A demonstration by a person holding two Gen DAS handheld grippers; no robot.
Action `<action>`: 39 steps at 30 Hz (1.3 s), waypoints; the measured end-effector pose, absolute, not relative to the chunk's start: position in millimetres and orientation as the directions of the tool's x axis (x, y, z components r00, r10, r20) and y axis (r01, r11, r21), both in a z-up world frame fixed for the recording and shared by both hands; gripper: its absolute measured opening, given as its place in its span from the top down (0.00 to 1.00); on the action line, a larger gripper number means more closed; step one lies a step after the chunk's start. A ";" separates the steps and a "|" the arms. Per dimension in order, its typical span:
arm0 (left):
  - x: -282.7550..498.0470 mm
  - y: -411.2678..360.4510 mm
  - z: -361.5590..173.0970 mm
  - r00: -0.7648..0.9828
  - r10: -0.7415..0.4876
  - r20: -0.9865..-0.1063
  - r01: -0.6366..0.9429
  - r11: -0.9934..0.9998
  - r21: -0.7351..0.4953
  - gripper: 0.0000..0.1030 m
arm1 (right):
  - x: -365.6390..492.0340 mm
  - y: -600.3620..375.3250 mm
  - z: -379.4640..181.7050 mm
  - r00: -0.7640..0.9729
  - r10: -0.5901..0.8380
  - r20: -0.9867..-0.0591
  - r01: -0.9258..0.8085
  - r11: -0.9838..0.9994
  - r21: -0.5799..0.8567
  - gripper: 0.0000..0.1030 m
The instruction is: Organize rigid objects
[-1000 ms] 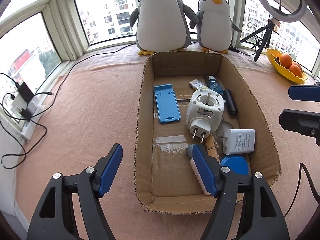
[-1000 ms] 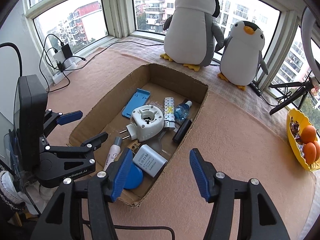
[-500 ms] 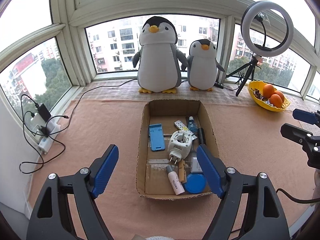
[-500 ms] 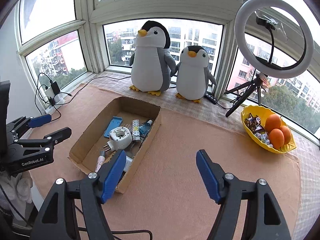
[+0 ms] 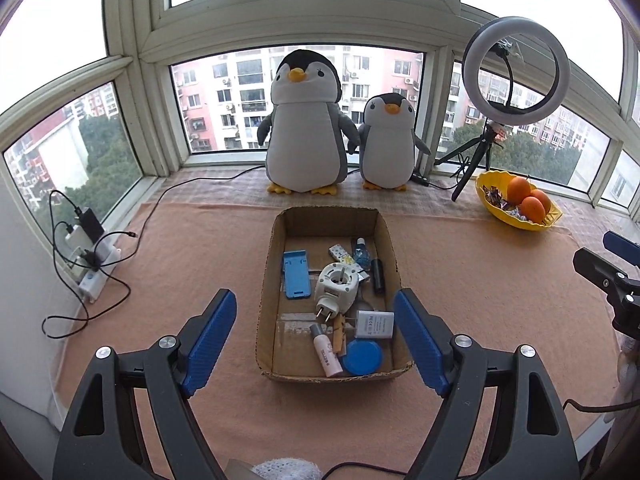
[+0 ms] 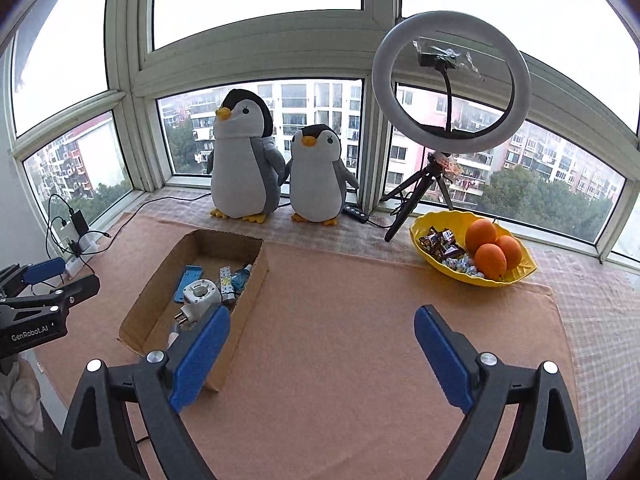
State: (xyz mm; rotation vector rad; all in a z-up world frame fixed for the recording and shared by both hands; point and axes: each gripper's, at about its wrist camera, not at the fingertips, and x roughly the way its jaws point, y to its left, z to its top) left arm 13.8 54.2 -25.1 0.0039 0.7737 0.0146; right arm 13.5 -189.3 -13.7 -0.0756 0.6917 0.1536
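1. Left wrist view: my left gripper point(image 5: 314, 338) sits in the lower middle of frame, jaws spread wide with nothing between the pads. They have just been opening. It hovers well above the cardboard box point(image 5: 267, 308), so I judge a drop-off is done.
2. Right wrist view: right gripper point(image 6: 322, 350) is lower centre, jaws spread and just been opening further, empty. It points at bare cloth to the right of the box, not at any object.
3. Task items all lie inside the box, centre of the left wrist frame: blue phone stand point(image 5: 296, 274) flat at left, white round plug adapter point(image 5: 335, 286) in the middle with prongs toward me, white charger point(image 5: 374, 324) just right of it, blue round lid point(image 5: 363, 356) and small white tube point(image 5: 326, 350) against the near wall, black cylinder point(image 5: 377, 275) and small blue bottle point(image 5: 361, 251) toward the far right.
4. My read: items are loosely piled, some touching, likely gathered in one container rather than sorted. I see no loose rigid pieces on the cloth, so the task looks close to finished.
5. Surface: peach-coloured cloth point(image 6: 340, 320) over a wide sill or table, checked cloth behind it.
6. Room: bay windows all round, two plush penguins point(image 5: 306, 128) at top centre behind the box, ring light on tripod point(image 6: 450, 80) upper right, yellow fruit bowl point(image 6: 500, 278) with oranges and sweets at right, power strip with cables point(image 5: 90, 268) at left edge.
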 end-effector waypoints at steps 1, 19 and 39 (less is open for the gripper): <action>13.5 53.3 -25.5 0.715 0.011 -0.699 -0.008 1.000 0.007 0.21 | 12.8 -191.1 -14.1 0.759 0.116 -0.641 -0.162 0.987 -0.013 0.12; 13.1 48.3 -24.7 0.713 -0.007 -0.701 0.010 1.000 0.001 0.21 | 9.7 -190.0 -16.0 0.752 0.125 -0.647 -0.164 0.986 -0.001 0.12; 15.8 47.5 -26.2 0.703 -0.019 -0.711 0.015 1.000 -0.012 0.21 | 11.8 -193.4 -20.5 0.746 0.121 -0.655 -0.160 0.987 0.001 0.12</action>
